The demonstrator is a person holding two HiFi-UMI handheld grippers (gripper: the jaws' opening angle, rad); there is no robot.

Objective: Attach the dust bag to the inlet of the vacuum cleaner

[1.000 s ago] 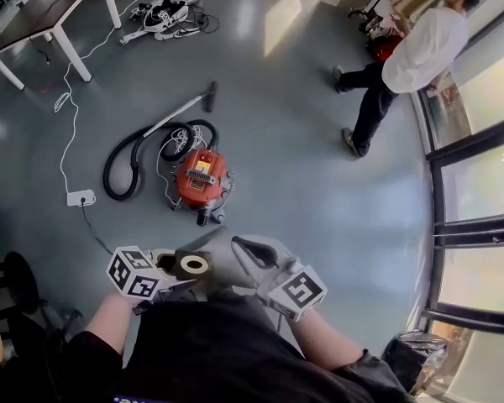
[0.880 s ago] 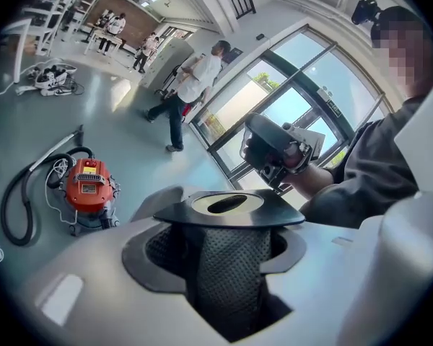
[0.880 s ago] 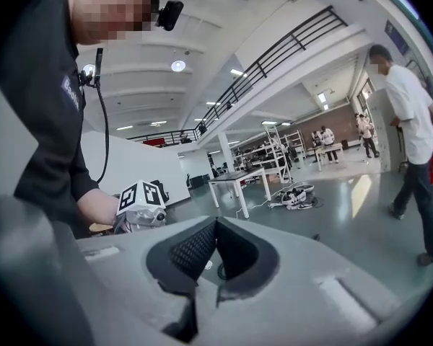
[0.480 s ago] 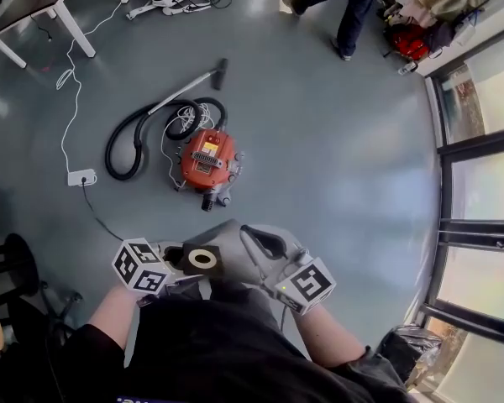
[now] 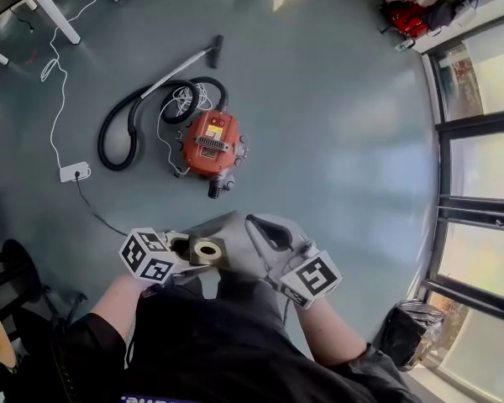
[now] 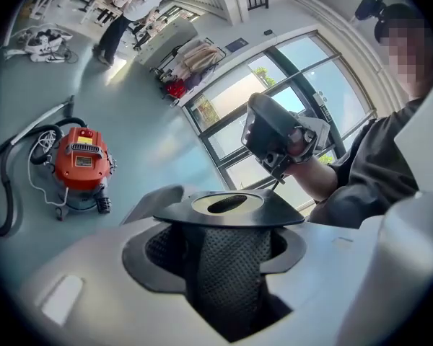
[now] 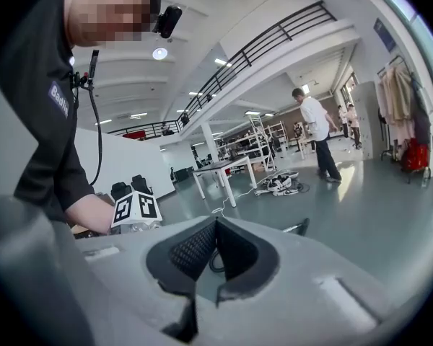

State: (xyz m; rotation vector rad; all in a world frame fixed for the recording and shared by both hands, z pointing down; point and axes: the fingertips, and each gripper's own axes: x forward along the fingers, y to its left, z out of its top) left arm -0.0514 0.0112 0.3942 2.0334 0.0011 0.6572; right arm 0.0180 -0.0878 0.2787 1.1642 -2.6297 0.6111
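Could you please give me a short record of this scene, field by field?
floor: grey, open
vacuum cleaner: orange, standing on the floor ahead, apart from both claws
hose: black, looped on the floor to the left of the vacuum cleaner
dust bag: grey, held up off the floor, not yet on the vacuum cleaner
left claw: closed on the bag's black collar
right claw: shut, at the bag's other end; no fabric shows between its pads

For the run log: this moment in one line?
dust bag: held in left gripper | right gripper: shut | vacuum cleaner: on floor, apart
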